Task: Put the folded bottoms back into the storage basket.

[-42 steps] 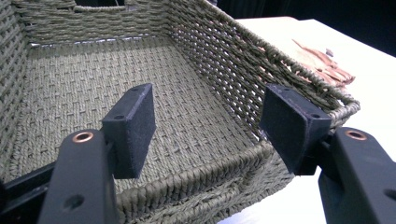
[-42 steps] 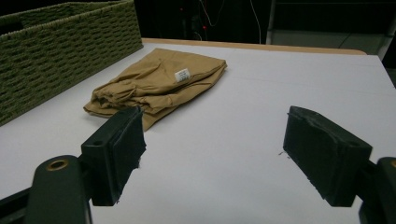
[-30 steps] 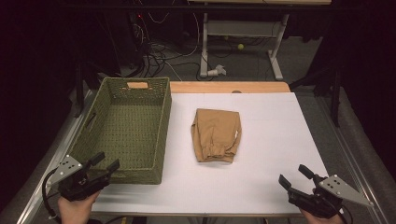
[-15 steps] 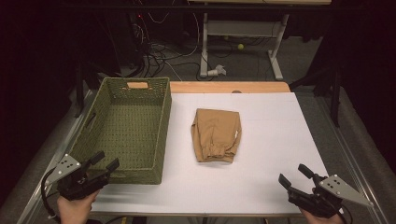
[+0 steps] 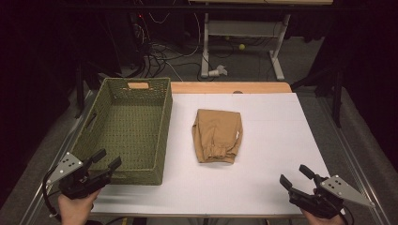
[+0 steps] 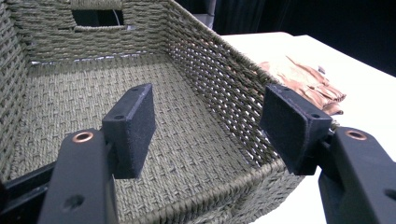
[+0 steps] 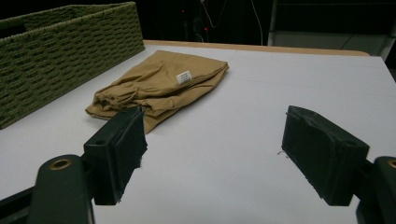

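Note:
A folded tan garment [image 5: 217, 136] with a small white label [image 7: 184, 77] lies near the middle of the white table [image 5: 272, 126]. To its left stands a green woven basket [image 5: 94, 133], with nothing inside it. My left gripper [image 5: 106, 159] is held at the basket's near left corner, open, its jaws looking over the basket's near rim [image 6: 224, 186] into the basket. At the table's near right corner my right gripper [image 5: 295, 176] is open too, aimed toward the garment [image 7: 154, 86] with bare table between its pads.
A wooden strip [image 5: 230, 87] runs along the table's far edge. Beyond it are a desk frame [image 5: 244, 33], cables [image 5: 155, 49] on the floor and a small yellow ball [image 5: 241, 46]. The table's right half [image 5: 281, 140] is bare white surface.

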